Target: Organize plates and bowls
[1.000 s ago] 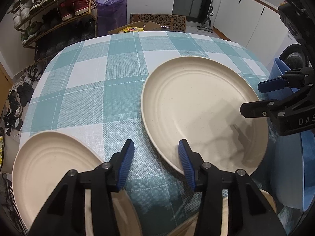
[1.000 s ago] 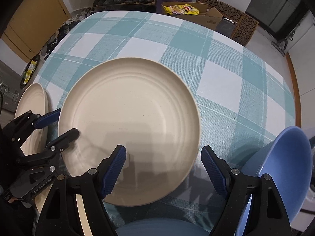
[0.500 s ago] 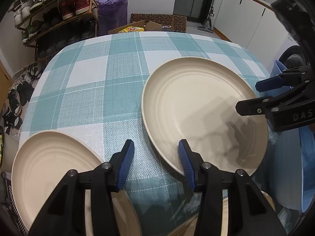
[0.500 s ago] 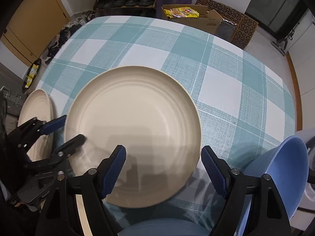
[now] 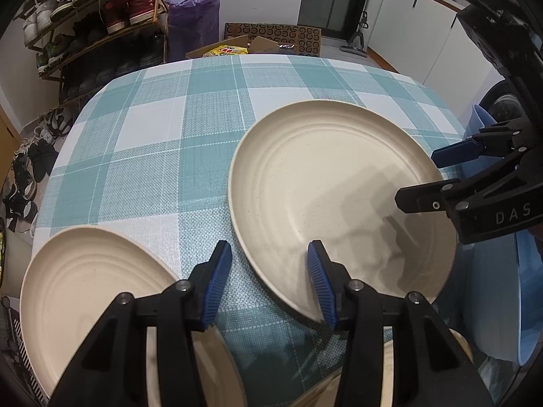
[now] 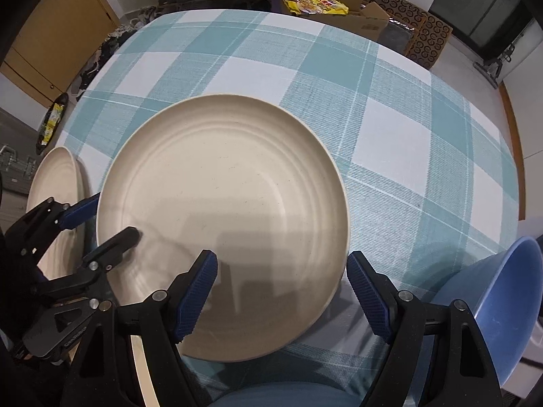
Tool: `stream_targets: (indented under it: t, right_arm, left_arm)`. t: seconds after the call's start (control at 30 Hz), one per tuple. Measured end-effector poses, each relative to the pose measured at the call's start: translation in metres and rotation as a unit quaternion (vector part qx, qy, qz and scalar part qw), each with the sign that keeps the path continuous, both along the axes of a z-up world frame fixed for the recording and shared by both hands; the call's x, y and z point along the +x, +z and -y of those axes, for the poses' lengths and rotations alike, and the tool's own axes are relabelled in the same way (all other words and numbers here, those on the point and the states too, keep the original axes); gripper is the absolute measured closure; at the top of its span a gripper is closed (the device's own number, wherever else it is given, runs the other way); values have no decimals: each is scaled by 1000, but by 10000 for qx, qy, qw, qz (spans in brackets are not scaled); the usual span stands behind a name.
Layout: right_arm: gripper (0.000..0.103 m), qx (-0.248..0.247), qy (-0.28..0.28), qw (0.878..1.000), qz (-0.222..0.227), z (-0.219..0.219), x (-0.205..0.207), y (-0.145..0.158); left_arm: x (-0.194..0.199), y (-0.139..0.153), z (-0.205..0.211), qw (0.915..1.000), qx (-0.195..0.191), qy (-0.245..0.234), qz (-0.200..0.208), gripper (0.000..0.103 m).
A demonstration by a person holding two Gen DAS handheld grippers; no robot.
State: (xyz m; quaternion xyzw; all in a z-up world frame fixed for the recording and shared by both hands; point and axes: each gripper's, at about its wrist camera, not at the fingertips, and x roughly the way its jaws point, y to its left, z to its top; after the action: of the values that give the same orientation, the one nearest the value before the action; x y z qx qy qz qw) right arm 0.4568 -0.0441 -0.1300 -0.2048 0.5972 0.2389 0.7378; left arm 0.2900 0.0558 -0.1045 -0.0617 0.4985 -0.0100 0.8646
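Your left tool hangs open astride the near-left rim of the large beige plate; your right tool gapes empty above it.

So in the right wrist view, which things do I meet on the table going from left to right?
Small cream plate → left gripper → large cream plate → blue bowl, all on the checked tablecloth.
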Motion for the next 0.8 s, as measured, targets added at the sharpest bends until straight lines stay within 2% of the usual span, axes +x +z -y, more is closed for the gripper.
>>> stream_targets:
  t: [0.3,0.5,0.57,0.63,0.8]
  right_arm:
    - [27,-28,51,10000,-75,3,0,-3]
    - [31,62,41,9999,-137,9,-1,-4]
    - [36,81,26,9999,-92,12,-2,-4]
    - [44,109,-2,9999,-14,17,-3,-1]
    - [58,218,-19,9997,100,31,-6,5]
  left_arm:
    - [-1,0,0,10000,-2,-22,11,57]
    - [-2,1,1,9999,-132,-70,63,67]
    - [-3,1,0,9999,-132,-52,81,69]
    - [-4,2,-2,9998,-169,-5,95,72]
    - [-5,6,-7,9996,-198,96,172,72]
